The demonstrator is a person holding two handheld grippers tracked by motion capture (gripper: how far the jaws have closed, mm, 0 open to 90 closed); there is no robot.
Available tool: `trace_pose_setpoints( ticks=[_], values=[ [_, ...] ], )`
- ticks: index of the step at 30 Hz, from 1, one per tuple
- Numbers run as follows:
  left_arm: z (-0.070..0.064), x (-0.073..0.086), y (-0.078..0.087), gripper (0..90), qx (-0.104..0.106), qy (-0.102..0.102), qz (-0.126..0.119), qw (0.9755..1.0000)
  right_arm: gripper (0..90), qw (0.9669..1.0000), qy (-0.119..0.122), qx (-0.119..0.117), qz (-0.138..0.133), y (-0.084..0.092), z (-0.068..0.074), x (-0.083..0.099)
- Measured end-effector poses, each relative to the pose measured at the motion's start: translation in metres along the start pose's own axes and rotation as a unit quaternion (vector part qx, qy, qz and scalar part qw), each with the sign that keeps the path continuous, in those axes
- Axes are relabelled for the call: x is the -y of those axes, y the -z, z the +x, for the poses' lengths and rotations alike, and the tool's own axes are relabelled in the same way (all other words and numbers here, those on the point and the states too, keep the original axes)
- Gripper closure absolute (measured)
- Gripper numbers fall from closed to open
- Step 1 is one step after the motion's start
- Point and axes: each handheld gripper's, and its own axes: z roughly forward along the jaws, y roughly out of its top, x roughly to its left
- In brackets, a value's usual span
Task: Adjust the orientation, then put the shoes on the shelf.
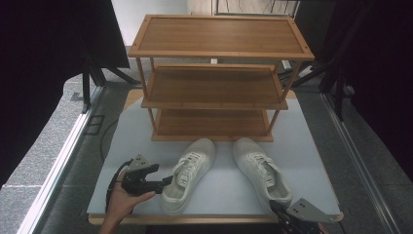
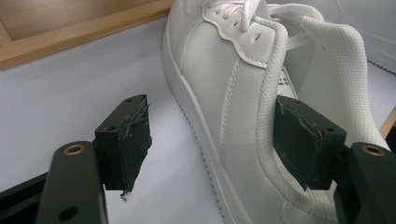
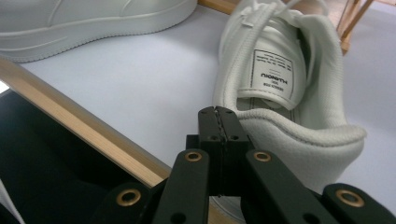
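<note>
Two white lace-up sneakers lie on a pale board [image 1: 311, 146] in front of a wooden shoe rack. My left gripper [image 1: 168, 181] [image 2: 210, 126], held in a hand, is open around the inner side wall of the left sneaker [image 1: 192, 170] [image 2: 215, 70]. One pad sits outside the shoe and the other inside its collar, neither pressing. My right gripper [image 1: 273, 205] [image 3: 218, 112] is shut with nothing between its pads. It hovers at the board's front edge, just behind the heel of the right sneaker [image 1: 260, 170] [image 3: 280, 70].
The three-tier wooden rack [image 1: 214, 83] stands at the back of the board with bare shelves; its bottom frame [image 2: 70, 32] runs close to the left sneaker's toe. The left sneaker [image 3: 93, 18] also lies beyond the right gripper. Dark stands and metal rails flank the board.
</note>
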Motion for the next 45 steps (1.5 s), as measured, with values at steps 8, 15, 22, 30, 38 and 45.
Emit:
trace_pose_setpoints(
  ticks=[8, 15, 22, 30, 38, 45],
  values=[
    [-0.002, -0.001, 0.007, 30.3, -0.007, 0.0, -0.005, 1.0, 84.4, 0.9981, 0.012, -0.032, -0.05, 0.007, -0.003, -0.014],
    [-0.003, -0.004, 0.018, 32.1, -0.007, 0.01, -0.023, 0.9997, 68.5, 0.9937, -0.004, -0.029, -0.108, 0.004, -0.035, -0.037],
    [-0.012, -0.003, 0.017, 32.8, -0.015, 0.018, -0.035, 0.9991, 59.6, 0.9929, -0.027, -0.008, -0.116, -0.013, -0.064, -0.042],
    [-0.027, -0.001, 0.004, 33.1, -0.019, 0.026, -0.048, 0.9983, 54.3, 0.995, -0.031, -0.01, -0.094, -0.027, -0.078, -0.031],
    [-0.031, 0.001, -0.006, 34.2, -0.026, 0.024, -0.037, 0.9987, 53.3, 0.995, -0.043, -0.024, -0.087, -0.036, -0.088, -0.029],
    [-0.032, -0.002, -0.006, 36.4, -0.027, 0.023, -0.038, 0.9986, 54.0, 0.9964, -0.038, -0.024, -0.071, -0.04, -0.09, -0.033]
  ],
)
